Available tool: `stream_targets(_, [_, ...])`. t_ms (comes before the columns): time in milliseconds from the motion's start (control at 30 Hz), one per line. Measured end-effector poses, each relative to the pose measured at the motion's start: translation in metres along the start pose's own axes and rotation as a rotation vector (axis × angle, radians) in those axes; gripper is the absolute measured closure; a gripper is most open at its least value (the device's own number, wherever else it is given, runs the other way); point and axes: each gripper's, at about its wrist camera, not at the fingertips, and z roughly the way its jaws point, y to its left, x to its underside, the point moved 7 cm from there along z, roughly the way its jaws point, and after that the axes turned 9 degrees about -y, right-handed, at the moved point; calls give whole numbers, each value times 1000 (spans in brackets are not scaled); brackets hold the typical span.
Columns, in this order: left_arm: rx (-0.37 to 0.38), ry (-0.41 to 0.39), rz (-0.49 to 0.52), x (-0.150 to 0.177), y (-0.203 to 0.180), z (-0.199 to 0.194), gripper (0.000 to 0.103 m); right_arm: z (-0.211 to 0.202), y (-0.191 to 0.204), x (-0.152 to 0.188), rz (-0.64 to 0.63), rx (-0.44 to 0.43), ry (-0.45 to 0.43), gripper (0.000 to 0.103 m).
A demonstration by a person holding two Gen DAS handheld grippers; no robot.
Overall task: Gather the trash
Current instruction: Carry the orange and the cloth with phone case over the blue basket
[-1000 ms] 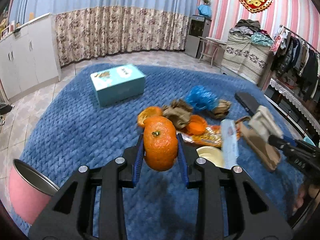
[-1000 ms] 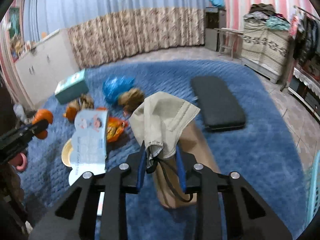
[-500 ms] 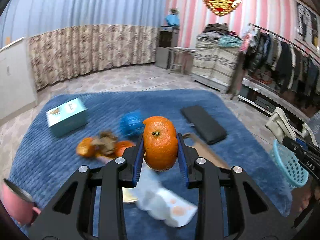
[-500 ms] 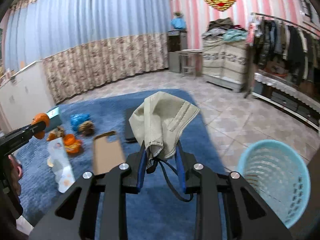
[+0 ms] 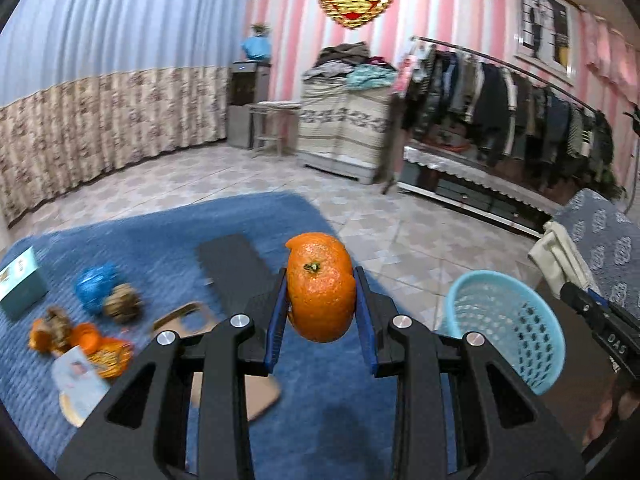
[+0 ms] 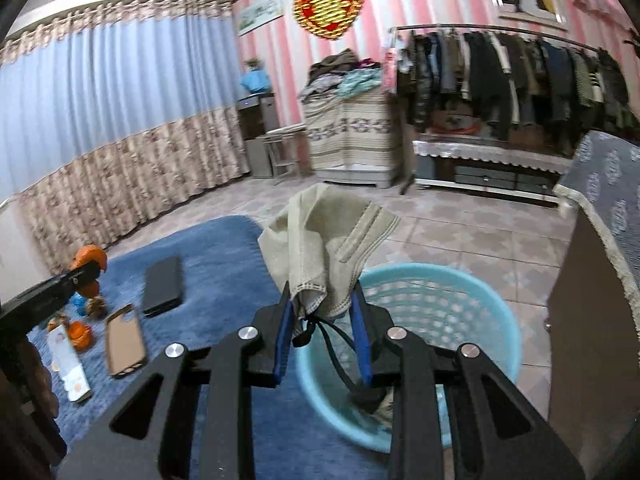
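Note:
My left gripper (image 5: 321, 312) is shut on an orange peel (image 5: 320, 285) and holds it in the air over the blue rug (image 5: 140, 232). My right gripper (image 6: 322, 322) is shut on a beige face mask (image 6: 324, 248) and holds it over the near rim of the light blue basket (image 6: 472, 308). The basket (image 5: 516, 336) stands on the tiled floor, right of the left gripper. More trash lies on the rug at left: a blue bag (image 5: 94, 286), brown crumpled paper (image 5: 122, 304), orange peels (image 5: 86, 336) and a paper wrapper (image 5: 78, 376).
A black pad (image 5: 234, 264), a piece of cardboard (image 6: 124, 338) and a teal box (image 5: 20, 284) lie on the rug. A clothes rack (image 5: 500, 100) and a cabinet (image 5: 344, 128) stand at the back. A dark piece of furniture (image 6: 592, 320) stands right of the basket.
Both grippers have swung right, away from the trash pile and toward the basket, each still holding its item. The right gripper now holds the mask over the basket's rim.

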Motion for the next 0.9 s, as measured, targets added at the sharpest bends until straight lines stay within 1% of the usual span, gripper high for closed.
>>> stream_targets(100, [36,2,9,-2,-26,10,73,6,-27,1,48,31,2,76])
stream_targets(333, [117,35,50,8,-86,40,73,18,-65,8,95,103,21,76])
stream_targets(500, [198,58,94,23,-131,60,73,30,-78,11,87,137,39,76])
stream_targets(567, [224,72,115,31,-148,69,73,28,-84,12,98,153,41,76])
stream_targets(667, [259,90,134,40,-167,83,73,28,-97,17,134,175,58,76])
stream_targets(733, [267,92,146,43,-176,88,73,32,-105,24,145,193,85,76])
stream_targets(900, [292,107,140,46,-192,100,73,37,-111,32,164,185,98,76])
